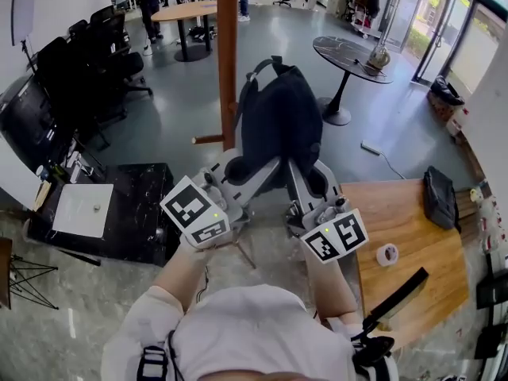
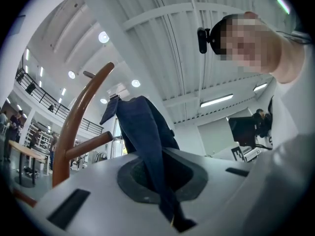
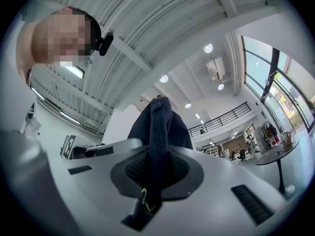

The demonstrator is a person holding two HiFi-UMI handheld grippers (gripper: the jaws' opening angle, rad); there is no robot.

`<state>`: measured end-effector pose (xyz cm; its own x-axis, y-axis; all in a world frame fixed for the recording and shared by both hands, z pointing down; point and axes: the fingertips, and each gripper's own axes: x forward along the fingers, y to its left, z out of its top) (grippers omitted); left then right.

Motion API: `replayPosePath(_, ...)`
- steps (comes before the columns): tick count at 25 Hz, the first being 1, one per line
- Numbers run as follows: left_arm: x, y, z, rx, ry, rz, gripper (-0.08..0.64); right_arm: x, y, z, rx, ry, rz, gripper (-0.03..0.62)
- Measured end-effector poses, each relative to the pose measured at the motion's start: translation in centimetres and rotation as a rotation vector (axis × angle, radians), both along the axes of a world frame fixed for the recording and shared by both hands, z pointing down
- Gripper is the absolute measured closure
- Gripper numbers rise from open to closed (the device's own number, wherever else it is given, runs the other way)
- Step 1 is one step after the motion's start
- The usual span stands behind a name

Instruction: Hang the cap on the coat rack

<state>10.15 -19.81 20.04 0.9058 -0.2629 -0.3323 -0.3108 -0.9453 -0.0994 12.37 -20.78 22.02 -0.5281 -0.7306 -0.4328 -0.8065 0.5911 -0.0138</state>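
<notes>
The coat rack (image 1: 228, 62) runs out of the head view's top edge, and its foot is hidden behind the cap (image 1: 279, 125) and the left gripper (image 1: 235, 171). The cap's lower rim disappears behind that gripper and the right gripper (image 1: 305, 182). The distant people (image 1: 151, 2) are too small to make out

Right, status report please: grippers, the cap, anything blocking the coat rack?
Left gripper and right gripper both shut on the navy cap. Cap held up beside the wooden coat rack, on no peg yet. No obstruction seen.
</notes>
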Motion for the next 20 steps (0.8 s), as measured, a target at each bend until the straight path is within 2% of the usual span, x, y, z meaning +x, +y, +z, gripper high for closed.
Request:
replayPosePath(8, -2.5, -0.6, -0.5, 0.007, 0.004, -0.059, 0.549, -2.7, -0.7, -0.5, 0.004, 0.02, -0.058, 0.549)
replayPosePath(20, -3.5, -2.5, 1.7, -0.067, 0.012, -0.061, 0.549, -3.5, -2.1, 1.7, -0.052, 0.026, -0.06, 0.549)
